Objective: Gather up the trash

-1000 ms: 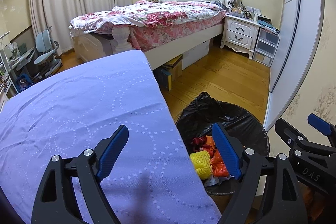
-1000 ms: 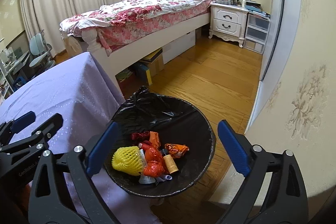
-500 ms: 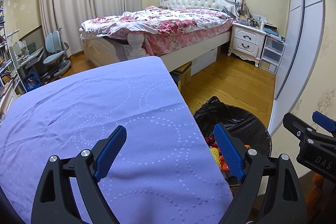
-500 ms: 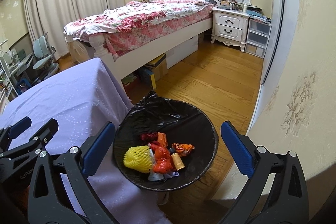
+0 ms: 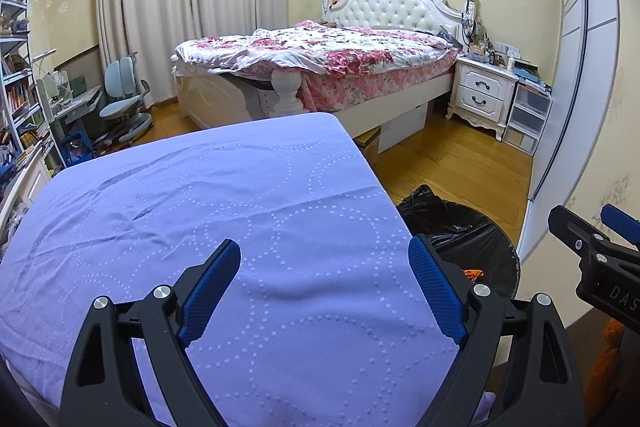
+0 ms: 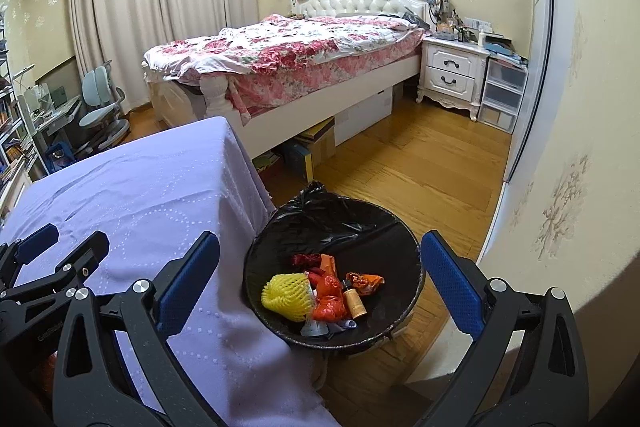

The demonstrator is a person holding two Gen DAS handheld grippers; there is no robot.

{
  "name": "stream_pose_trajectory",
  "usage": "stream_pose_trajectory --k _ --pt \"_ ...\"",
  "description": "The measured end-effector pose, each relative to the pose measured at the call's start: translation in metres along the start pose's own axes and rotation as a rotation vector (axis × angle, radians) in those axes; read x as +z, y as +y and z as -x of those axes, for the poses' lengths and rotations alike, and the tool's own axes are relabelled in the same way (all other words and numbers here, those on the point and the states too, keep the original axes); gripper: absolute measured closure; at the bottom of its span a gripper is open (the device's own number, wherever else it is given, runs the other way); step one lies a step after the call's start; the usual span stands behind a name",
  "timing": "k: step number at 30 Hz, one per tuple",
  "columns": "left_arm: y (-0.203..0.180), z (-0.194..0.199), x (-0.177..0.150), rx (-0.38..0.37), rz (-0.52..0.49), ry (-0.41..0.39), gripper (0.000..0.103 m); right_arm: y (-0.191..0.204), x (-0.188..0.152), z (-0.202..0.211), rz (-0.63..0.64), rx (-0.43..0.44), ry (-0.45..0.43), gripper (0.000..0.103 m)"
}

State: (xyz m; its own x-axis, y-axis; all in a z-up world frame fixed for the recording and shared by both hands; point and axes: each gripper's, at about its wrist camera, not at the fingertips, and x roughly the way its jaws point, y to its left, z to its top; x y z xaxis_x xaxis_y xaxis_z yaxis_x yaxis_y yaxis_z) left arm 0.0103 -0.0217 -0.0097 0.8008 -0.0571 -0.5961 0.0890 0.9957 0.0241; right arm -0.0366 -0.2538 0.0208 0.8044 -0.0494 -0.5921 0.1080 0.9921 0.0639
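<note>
I held my left tool (image 5: 324,283) wide and empty over the lavender dotted cloth-covered surface (image 5: 200,195), which showed no litter. My right tool (image 6: 320,283), also wide and empty, hung above the round black-bagged bin (image 6: 400,223) just right of the surface, ready for drops. The trash lay inside: a yellow foam fruit net (image 6: 286,291), orange crumpled wrappers (image 6: 330,301) and a small tan bottle (image 6: 355,301).

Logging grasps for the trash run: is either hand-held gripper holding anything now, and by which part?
Nothing is held. The left hand-held gripper and right hand-held gripper are both open and empty.
</note>
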Motion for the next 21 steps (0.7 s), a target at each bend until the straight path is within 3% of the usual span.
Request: stream_pose_trajectory --k 21 --pt "0.015 0.014 -0.007 0.016 0.023 -0.028 0.017 0.021 -0.01 0.03 0.05 0.015 -0.037 0.005"
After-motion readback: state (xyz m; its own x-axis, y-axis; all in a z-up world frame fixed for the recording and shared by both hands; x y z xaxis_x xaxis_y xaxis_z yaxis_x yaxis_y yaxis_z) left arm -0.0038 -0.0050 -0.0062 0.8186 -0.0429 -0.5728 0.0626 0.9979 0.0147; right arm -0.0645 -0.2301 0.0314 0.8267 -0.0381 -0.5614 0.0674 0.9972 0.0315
